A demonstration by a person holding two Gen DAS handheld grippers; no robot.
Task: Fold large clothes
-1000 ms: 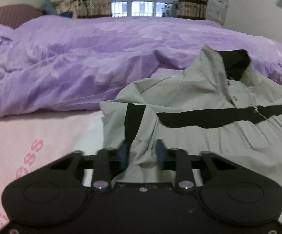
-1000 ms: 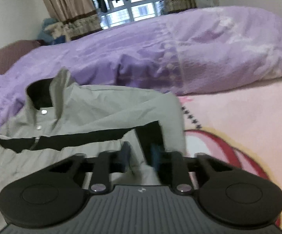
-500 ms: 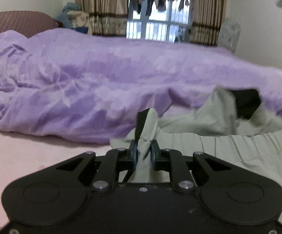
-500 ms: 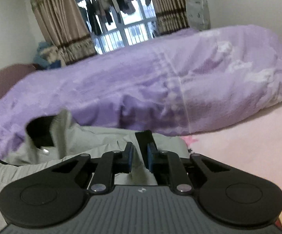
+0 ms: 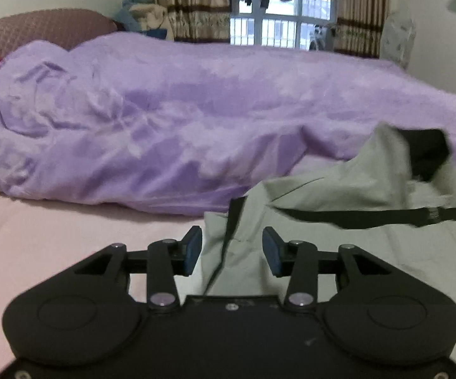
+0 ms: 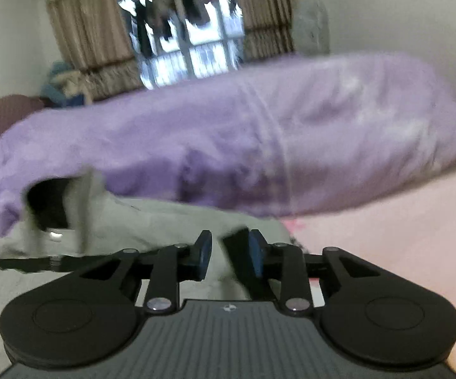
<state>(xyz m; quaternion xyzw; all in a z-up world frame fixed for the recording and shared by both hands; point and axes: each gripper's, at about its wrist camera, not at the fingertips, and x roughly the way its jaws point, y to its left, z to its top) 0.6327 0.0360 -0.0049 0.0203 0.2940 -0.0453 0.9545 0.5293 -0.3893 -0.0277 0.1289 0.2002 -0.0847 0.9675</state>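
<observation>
A grey-green shirt with a black chest stripe and a black-lined collar lies crumpled on the pink bed sheet. In the left wrist view my left gripper hangs over the shirt's left edge. Its jaws are opening, and a fold with a black band lies loose between the pads without being pressed. In the right wrist view the shirt is blurred. My right gripper is over its right sleeve, jaws also opening. The black cuff sits by the right pad, and the left pad is apart from it.
A bulky purple duvet runs across the bed just behind the shirt. A dark red headboard stands far left. Curtains and a window with hanging laundry fill the back wall. Pink sheet spreads out to the right of the shirt.
Half a second ago both grippers were shut on raised folds of the shirt. Now both pairs of jaws have spread and the fabric has slackened between them. Both views have tipped upward.
</observation>
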